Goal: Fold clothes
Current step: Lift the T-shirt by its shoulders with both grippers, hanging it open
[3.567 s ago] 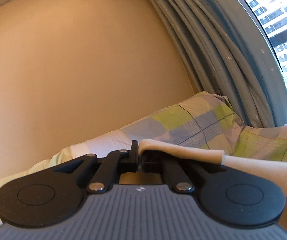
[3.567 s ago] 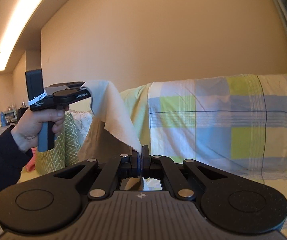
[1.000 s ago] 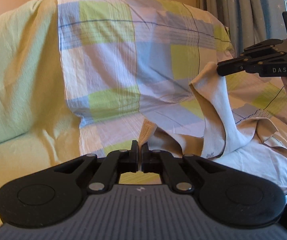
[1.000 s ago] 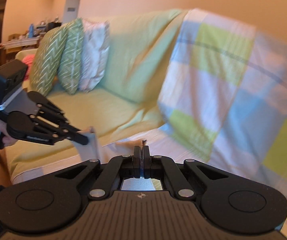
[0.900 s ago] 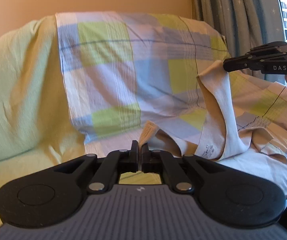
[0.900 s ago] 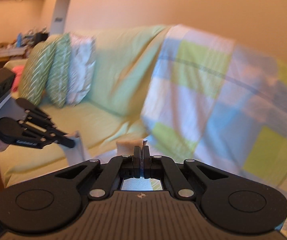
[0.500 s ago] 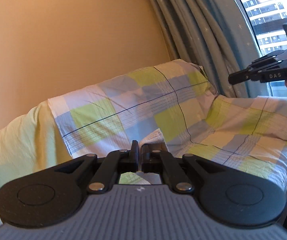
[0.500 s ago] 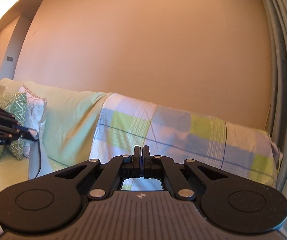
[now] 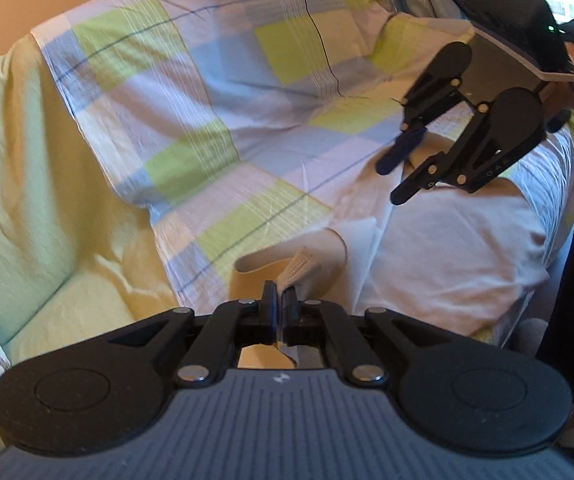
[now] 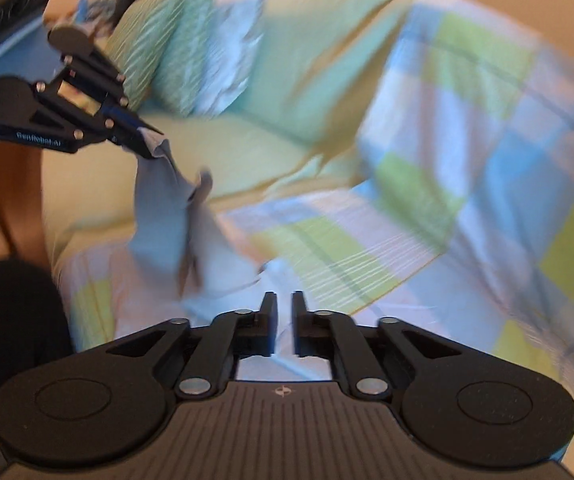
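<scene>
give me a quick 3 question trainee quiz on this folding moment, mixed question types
1. True or false: the right tongs are shut on the cloth.
2. Multiple choice: what do the left tongs grip? A) a striped cushion B) an edge of the pale garment C) the curtain
3. Fill in: the garment lies on a sofa covered by a ____ sheet.

Key
1. False. The right tongs are open, their fingers apart above the garment.
2. B. The left tongs are shut on a ribbed edge of the garment, which hangs from them in the right wrist view.
3. Checked, in green, blue and white squares.
</scene>
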Demonstrator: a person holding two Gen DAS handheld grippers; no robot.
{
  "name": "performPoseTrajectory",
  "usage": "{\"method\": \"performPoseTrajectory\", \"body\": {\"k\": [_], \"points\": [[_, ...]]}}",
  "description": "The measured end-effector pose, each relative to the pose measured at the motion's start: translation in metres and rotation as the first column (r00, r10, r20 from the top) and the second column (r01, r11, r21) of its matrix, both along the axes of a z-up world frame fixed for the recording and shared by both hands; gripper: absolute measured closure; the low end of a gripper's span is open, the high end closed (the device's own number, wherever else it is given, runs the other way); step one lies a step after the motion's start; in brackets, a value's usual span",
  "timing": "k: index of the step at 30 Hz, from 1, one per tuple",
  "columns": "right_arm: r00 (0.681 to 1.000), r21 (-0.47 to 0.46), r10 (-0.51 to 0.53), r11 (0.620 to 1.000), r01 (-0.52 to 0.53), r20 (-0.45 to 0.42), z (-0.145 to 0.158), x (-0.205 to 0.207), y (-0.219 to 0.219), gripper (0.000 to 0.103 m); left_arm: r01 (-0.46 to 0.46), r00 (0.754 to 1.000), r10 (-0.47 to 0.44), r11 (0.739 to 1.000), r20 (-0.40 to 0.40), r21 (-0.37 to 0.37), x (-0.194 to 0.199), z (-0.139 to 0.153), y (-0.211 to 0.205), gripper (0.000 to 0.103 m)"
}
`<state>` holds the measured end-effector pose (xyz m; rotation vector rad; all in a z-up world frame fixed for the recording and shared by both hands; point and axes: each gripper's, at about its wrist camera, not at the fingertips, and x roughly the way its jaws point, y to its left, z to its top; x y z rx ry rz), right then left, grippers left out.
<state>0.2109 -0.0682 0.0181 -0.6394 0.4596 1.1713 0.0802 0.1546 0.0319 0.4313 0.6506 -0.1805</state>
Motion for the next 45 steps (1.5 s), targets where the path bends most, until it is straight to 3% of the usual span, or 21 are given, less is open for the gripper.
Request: {"method": "performPoseTrajectory", "body": {"k": [1, 3, 7, 11, 14, 17, 19, 23, 28, 35, 39, 42, 45], "points": [[1.0, -0.025, 0.028, 0.999, -0.028, 0.0, -0.01, 0.001, 0.009, 0.071, 0.003, 1.0, -0.003, 1.0, -0.011, 0.001, -0.002, -0.006, 0.002, 0.103], [0.996, -0.069, 0.085, 0.994, -0.084, 0.006, -0.027, 0.002, 0.025, 0.062, 0.015, 0.999, -0.015, 1.0, -0.034, 0.008, -0.007, -0.018, 0.005, 0.103], [0.989, -0.112, 0.147, 0.983, -0.148, -0.014, -0.048, 0.02, 0.054, 0.061, 0.012, 0.998, -0.012, 1.0, -0.064, 0.003, -0.014, -0.035, 0.013, 0.103], [0.977, -0.027, 0.132, 0.99, -0.139, -0.166, -0.053, 0.058, 0.067, 0.059, -0.027, 0.996, 0.026, 1.0, -0.09, -0.01, -0.015, -0.046, 0.028, 0.103], [0.942, 0.077, 0.1, 0.994, -0.079, -0.32, -0.055, 0.091, 0.064, 0.046, -0.035, 0.992, 0.032, 0.999, -0.12, -0.022, -0.016, -0.056, 0.035, 0.103], [0.866, 0.17, 0.072, 0.985, 0.016, -0.495, -0.061, 0.123, 0.057, 0.044, -0.029, 0.99, 0.025, 0.999, -0.138, -0.027, -0.02, -0.063, 0.036, 0.103], [0.827, 0.174, 0.029, 0.981, 0.084, -0.562, -0.069, 0.138, 0.057, 0.044, -0.035, 0.989, 0.03, 0.999, -0.144, -0.033, -0.021, -0.066, 0.037, 0.103], [0.832, 0.092, 0.009, 0.994, 0.051, -0.554, -0.088, 0.134, 0.064, 0.048, -0.052, 0.989, 0.046, 0.998, -0.143, -0.038, -0.02, -0.068, 0.042, 0.103], [0.904, 0.064, 0.077, 0.996, -0.055, -0.422, -0.093, 0.093, 0.063, 0.048, -0.06, 0.989, 0.054, 0.997, -0.14, -0.04, -0.019, -0.068, 0.044, 0.103], [0.954, -0.004, 0.152, 0.987, -0.159, -0.257, -0.089, 0.064, 0.063, 0.056, -0.091, 0.988, 0.084, 0.995, -0.132, -0.048, -0.017, -0.067, 0.051, 0.103], [0.952, -0.024, 0.16, 0.985, -0.172, -0.261, -0.093, 0.06, 0.06, 0.074, -0.097, 0.988, 0.091, 0.994, -0.123, -0.045, -0.012, -0.066, 0.052, 0.103], [0.951, -0.002, 0.123, 0.992, -0.129, -0.283, -0.089, 0.063, 0.054, 0.1, -0.112, 0.99, 0.108, 0.993, -0.089, -0.046, -0.01, -0.059, 0.053, 0.103], [0.972, 0.041, 0.073, 0.997, -0.065, -0.223, -0.07, 0.06, 0.042, 0.1, -0.13, 0.991, 0.13, 0.991, -0.022, -0.04, -0.009, -0.04, 0.052, 0.103]]}}
